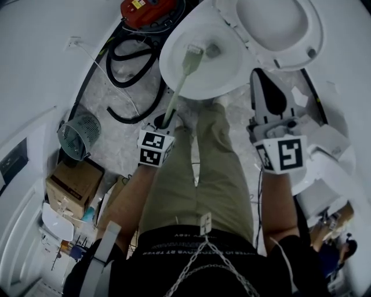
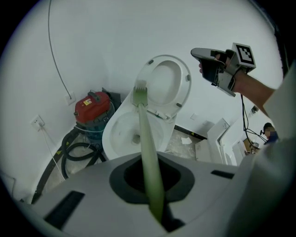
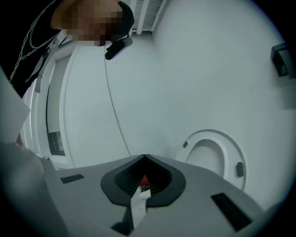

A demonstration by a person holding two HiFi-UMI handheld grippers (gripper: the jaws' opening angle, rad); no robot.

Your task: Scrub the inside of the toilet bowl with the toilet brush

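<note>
The white toilet bowl stands open at the top of the head view, its lid and seat raised. A toilet brush with a pale green handle reaches into the bowl, and its head sits near the drain. I cannot tell if the head touches the porcelain. My left gripper is shut on the handle's lower end, and the brush head points at the bowl. My right gripper hangs to the right of the bowl, shut with nothing in it, facing the wall and raised lid.
A red vacuum cleaner and its black hose lie left of the bowl. A wire waste basket and a cardboard box stand at the left wall. The person's legs stand right before the bowl. White fittings crowd the right.
</note>
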